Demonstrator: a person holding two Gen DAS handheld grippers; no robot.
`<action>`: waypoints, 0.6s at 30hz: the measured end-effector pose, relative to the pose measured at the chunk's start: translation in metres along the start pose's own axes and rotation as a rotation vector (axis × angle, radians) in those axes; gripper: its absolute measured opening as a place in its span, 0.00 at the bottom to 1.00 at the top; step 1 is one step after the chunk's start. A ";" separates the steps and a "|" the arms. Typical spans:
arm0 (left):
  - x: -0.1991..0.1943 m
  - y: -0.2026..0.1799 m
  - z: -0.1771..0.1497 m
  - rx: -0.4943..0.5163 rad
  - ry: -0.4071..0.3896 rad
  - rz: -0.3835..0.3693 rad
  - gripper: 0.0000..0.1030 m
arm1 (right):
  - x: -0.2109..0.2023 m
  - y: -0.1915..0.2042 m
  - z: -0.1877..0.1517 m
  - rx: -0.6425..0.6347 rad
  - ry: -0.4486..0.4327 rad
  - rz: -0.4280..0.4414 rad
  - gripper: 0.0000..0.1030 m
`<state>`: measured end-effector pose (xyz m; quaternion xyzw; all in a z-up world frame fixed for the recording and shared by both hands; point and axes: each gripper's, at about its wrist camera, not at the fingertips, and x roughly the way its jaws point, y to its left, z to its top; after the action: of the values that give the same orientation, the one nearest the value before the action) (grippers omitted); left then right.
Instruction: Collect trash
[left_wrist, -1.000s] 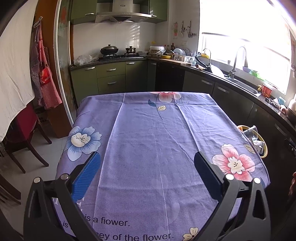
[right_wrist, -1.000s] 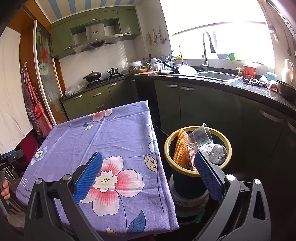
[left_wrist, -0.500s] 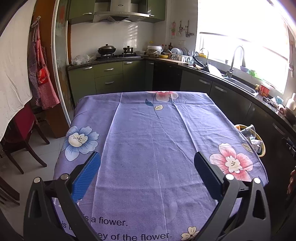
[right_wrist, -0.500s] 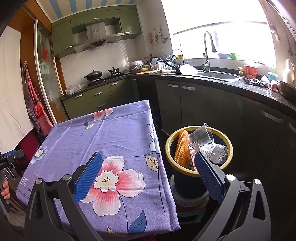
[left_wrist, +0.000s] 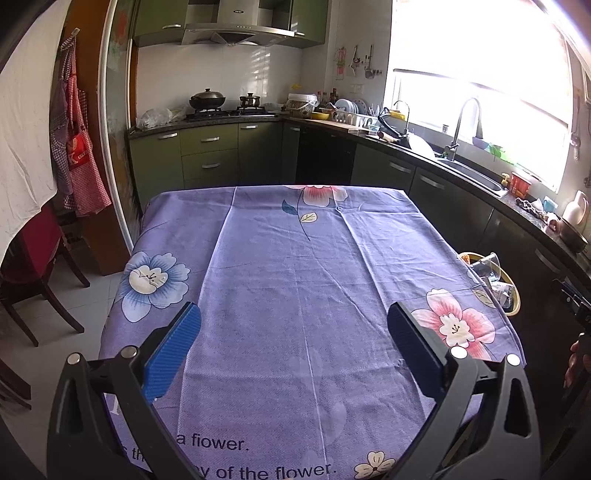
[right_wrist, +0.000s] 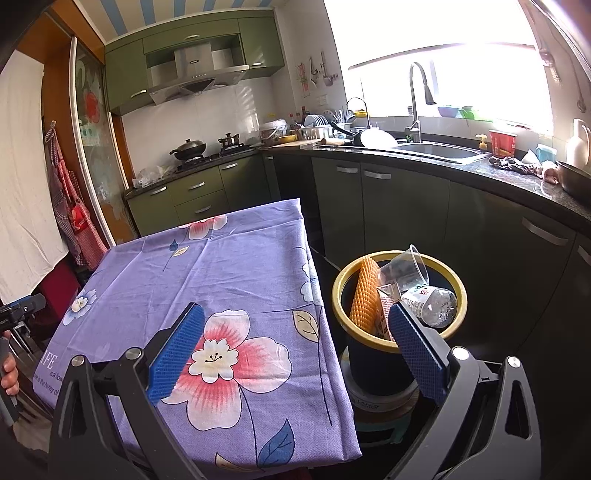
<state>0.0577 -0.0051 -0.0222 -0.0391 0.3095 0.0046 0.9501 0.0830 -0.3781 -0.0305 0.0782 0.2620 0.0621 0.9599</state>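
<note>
A dark bin with a yellow rim (right_wrist: 397, 345) stands on a stool beside the table's right edge. Inside it are an orange ribbed piece (right_wrist: 364, 291), a clear plastic cup (right_wrist: 404, 267), a small carton (right_wrist: 386, 297) and a clear bottle (right_wrist: 432, 302). The same bin (left_wrist: 515, 299) shows past the table's right edge in the left wrist view. My right gripper (right_wrist: 295, 319) hangs open over the table corner, its right finger in front of the bin. My left gripper (left_wrist: 293, 317) is open above the purple flowered tablecloth (left_wrist: 295, 277), nothing between its fingers.
Dark green cabinets and a black counter with a sink (right_wrist: 436, 149) run along the right side. A stove with a wok (left_wrist: 207, 99) is at the back. A red chair (left_wrist: 33, 254) and hanging aprons (left_wrist: 79, 147) stand to the left. A person's hand (right_wrist: 9, 373) shows at far left.
Both views have drifted slightly; the left gripper sits a little farther back from the table. Both grippers stay open and the trash in the bin has not moved.
</note>
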 end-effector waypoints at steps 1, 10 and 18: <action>0.000 0.000 0.000 0.002 0.000 0.002 0.93 | 0.001 0.000 0.000 0.000 0.001 0.000 0.95; 0.001 -0.002 0.000 0.016 0.002 0.007 0.93 | 0.001 0.000 0.000 -0.001 0.002 0.001 0.95; 0.005 -0.003 0.001 0.015 0.012 0.005 0.93 | 0.004 0.002 -0.002 -0.008 0.008 0.007 0.95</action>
<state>0.0619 -0.0079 -0.0243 -0.0310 0.3154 0.0045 0.9485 0.0852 -0.3750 -0.0340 0.0752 0.2654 0.0667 0.9589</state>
